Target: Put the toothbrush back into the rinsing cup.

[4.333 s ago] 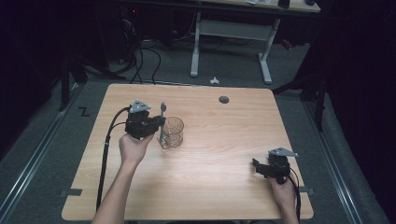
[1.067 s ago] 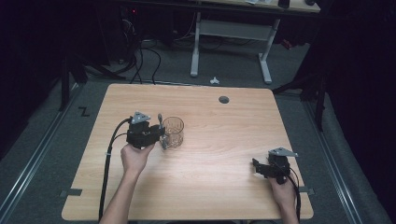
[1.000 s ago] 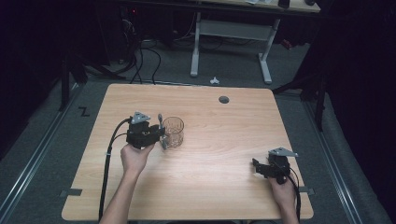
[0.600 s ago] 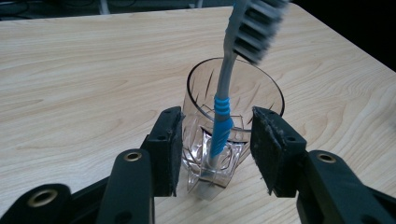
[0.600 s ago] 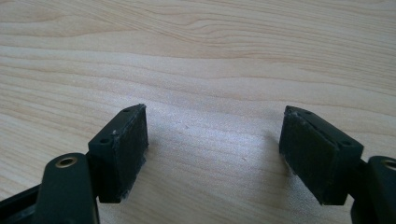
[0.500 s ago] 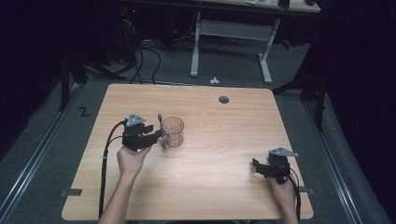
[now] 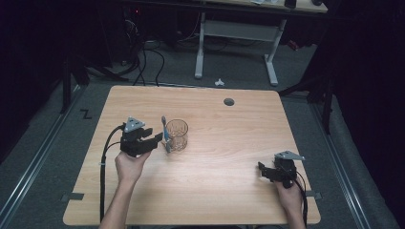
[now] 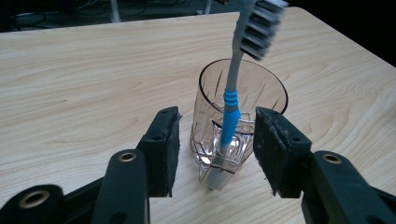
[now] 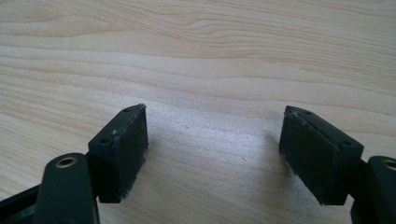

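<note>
A clear cut-glass tumbler point(image 7: 177, 135) point(image 8: 243, 121) stands upright left of the table's middle. A grey and blue toothbrush point(image 7: 165, 133) point(image 8: 229, 116) stands bristles up and seems to lean on the tumbler's outer wall, on the side facing my left gripper. My left gripper point(image 7: 160, 139) point(image 8: 217, 137) is open just left of it. Its jaws stand either side of the handle with a gap on each side. My right gripper point(image 7: 261, 170) point(image 9: 215, 140) is open low over bare wood near the front right corner, holding nothing.
The wooden table point(image 7: 229, 157) has a round cable hole point(image 7: 229, 101) at the back. A cable point(image 7: 102, 162) trails from the left gripper along the table's left side. Behind the table stand a white desk frame point(image 7: 239, 33) and floor cables.
My left gripper has dropped back a little toward the near edge and to the left of the tumbler. The toothbrush stays against the glass. The right gripper has not moved.
</note>
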